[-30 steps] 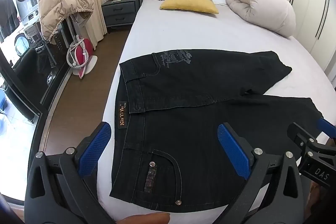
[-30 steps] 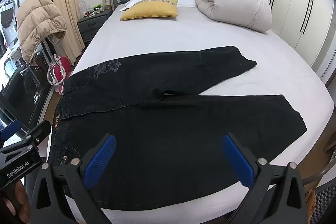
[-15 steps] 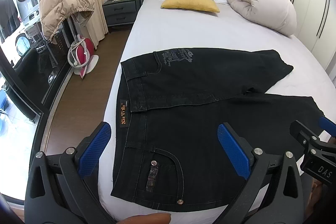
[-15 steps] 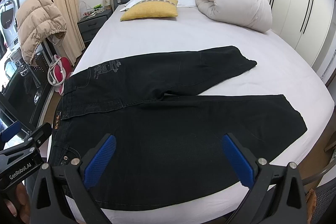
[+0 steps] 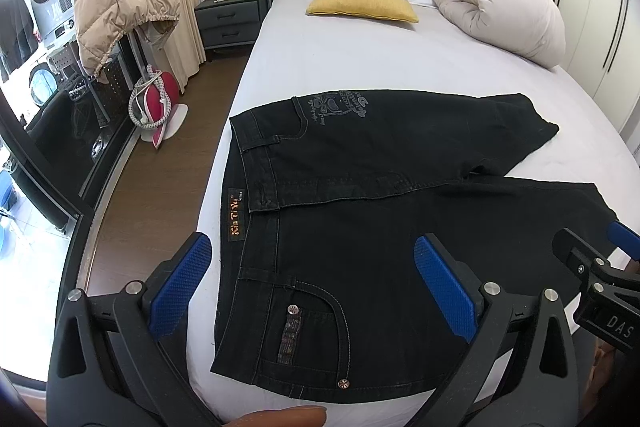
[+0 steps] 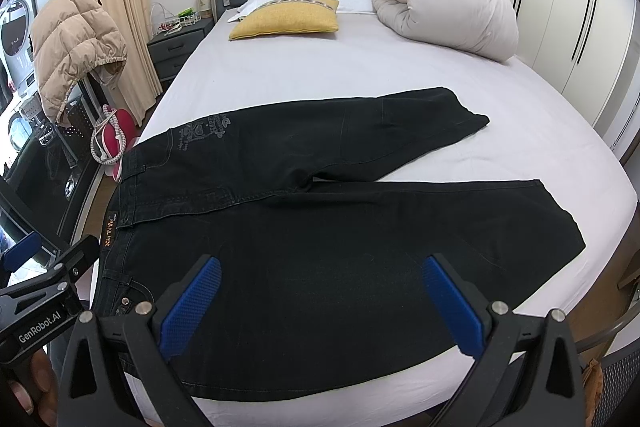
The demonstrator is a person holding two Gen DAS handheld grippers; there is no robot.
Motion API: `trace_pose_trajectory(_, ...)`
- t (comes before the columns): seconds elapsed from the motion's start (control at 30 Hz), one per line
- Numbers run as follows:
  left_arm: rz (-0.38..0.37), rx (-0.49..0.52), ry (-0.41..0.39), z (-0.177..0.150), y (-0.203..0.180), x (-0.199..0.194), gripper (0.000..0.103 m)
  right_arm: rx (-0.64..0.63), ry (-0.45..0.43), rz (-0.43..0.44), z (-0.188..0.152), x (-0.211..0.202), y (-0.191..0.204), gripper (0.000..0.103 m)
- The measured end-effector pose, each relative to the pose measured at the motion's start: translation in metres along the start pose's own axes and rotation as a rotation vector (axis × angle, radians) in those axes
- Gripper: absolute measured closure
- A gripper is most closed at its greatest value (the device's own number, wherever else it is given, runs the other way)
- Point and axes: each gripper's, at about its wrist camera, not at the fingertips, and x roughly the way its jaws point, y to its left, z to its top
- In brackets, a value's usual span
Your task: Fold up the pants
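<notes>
Black jeans [image 5: 360,211] lie spread flat on the white bed [image 5: 360,67], waistband to the left, both legs running right, the far leg shorter-looking and angled away. They also show in the right wrist view [image 6: 320,227]. My left gripper [image 5: 312,287] is open and empty, hovering above the near back pocket by the waistband. My right gripper [image 6: 320,303] is open and empty above the near leg. The right gripper's body shows at the left view's right edge [image 5: 600,287]; the left gripper's body shows at the right view's left edge [image 6: 44,287].
A yellow pillow [image 5: 360,7] and a rolled white duvet [image 5: 500,11] lie at the bed's head. A nightstand [image 5: 228,19] stands left of the bed. A beige puffer jacket [image 5: 116,7] hangs over a rack, and a red iron [image 5: 156,103] stands on the wood floor.
Both grippers have risen or drawn back very slightly; the jeans sit a little lower in both views. The jeans have not moved on the bed.
</notes>
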Motion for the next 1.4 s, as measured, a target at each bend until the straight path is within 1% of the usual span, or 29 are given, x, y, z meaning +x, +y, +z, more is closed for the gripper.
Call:
trace_pose_trajectory(1.1, 0.002, 0.001, -0.001, -0.0020, -0.0005, 0.0027, 0.000, 0.001, 0.000, 0.002, 0.0005, -0.0002, 0.0010, 0.000)
trace_pose_trajectory(1.4, 0.011, 0.006, -0.012, -0.0011, -0.0027, 0.0002, 0.000, -0.005, 0.005, 0.008, -0.0011, 0.0032, 0.0033, 0.000)
